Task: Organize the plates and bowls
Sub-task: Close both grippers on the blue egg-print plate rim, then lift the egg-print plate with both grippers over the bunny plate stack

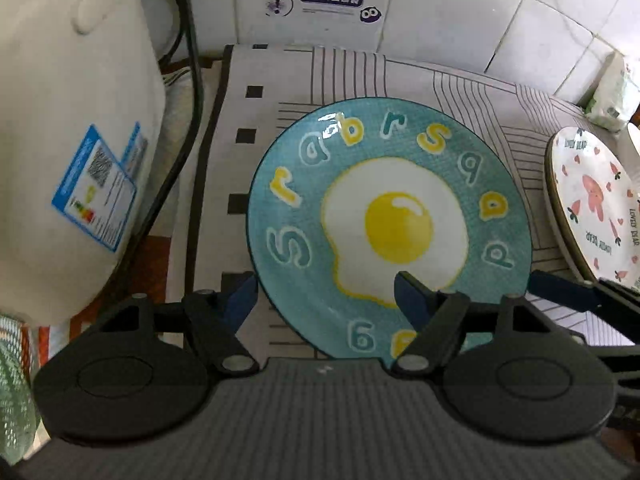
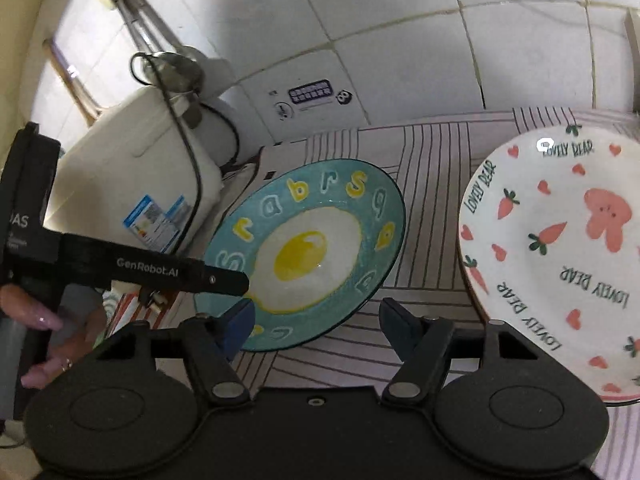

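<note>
The egg plate point(image 1: 390, 224) lies flat on the worktop straight ahead of the left gripper point(image 1: 326, 296), which gapes empty over its near rim, seemingly not touching. The right gripper point(image 2: 316, 320), also wide open and empty, hovers between it and the bear plate point(image 2: 560, 256).

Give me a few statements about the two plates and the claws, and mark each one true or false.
1. The teal plate shows a fried egg. True.
2. The white plate is stacked on the teal plate. False: they lie side by side on the striped mat.
3. The left claw is open. True.
4. The right claw grips the white plate. False: it is open and holds nothing.
5. The white plate bears carrots and hearts. True.
</note>
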Available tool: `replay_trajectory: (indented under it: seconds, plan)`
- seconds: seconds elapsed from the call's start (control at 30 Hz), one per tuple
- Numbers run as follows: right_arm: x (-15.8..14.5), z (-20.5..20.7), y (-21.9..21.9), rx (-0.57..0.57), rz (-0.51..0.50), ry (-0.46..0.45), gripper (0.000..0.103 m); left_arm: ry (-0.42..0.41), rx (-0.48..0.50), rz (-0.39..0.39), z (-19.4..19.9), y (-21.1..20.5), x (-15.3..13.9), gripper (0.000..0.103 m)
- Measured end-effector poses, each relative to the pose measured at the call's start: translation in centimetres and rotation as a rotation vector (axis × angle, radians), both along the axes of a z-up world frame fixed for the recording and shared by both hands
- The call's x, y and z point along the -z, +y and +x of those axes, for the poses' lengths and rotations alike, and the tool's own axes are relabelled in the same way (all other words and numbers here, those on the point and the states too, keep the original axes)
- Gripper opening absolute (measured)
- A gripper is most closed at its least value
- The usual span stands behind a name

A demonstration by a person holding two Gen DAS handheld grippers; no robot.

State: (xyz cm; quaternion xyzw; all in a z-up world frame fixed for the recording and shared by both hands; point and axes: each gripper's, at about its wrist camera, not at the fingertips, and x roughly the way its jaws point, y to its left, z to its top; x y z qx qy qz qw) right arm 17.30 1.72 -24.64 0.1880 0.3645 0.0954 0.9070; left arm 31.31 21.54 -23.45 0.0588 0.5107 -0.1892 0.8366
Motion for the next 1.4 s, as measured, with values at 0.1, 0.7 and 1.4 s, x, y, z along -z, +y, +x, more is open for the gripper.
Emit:
replay_trajectory:
  seconds: [0.1, 0.7, 1.4]
  plan:
    - [0.7, 0.8, 0.2, 0.035, 0.013, 0.01, 0.066, -0.013, -0.003, -0.006, 0.7, 0.1, 0.5, 0.067]
    - [1.9, 3.4, -0.1, 0.159, -0.054, 0.036, 0.021, -0.051, 0.028, 0.113, 1.4, -0.1, 0.7, 0.032]
    - [-7.5, -3.9, -4.8, 0.149, -0.075, -0.077, 0.022, -0.213, 0.163, -0.023, -3.8, -5.4, -8.2, 0.027]
